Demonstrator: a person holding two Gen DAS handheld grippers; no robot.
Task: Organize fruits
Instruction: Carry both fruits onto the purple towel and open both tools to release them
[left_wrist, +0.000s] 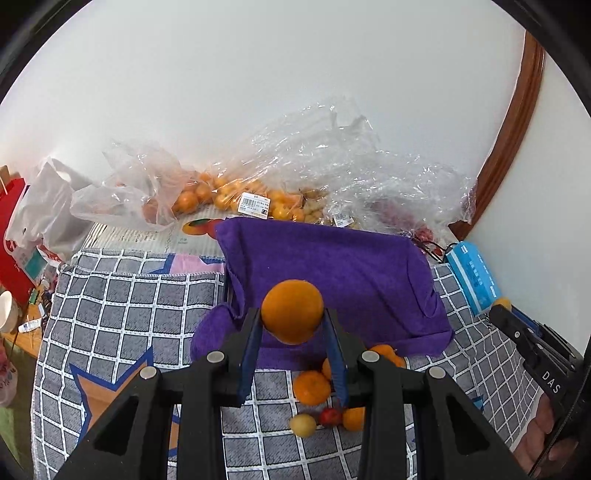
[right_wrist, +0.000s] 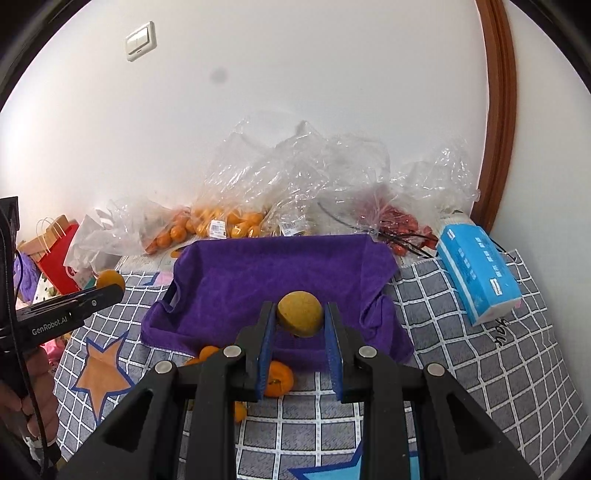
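White wall (right_wrist: 295, 92) with light switch (right_wrist: 140, 40); brown wooden frame (right_wrist: 498, 110).

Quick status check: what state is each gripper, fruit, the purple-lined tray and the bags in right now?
Left gripper: shut on orange.
Right gripper: shut on yellow fruit.
Purple-lined tray: no fruit visible inside.
Loose fruit: lying on checked cloth, before the tray.
Plastic bags: against the wall, fruit inside.
Tissue pack: lying on the cloth.

Two fisheye views, each looking forward and downward along a handheld gripper's fingers, close above a checked cloth (left_wrist: 122, 306). Both share the purple towel (right_wrist: 280, 269), far fruit bags (left_wrist: 236, 192) and white wall (right_wrist: 295, 92).
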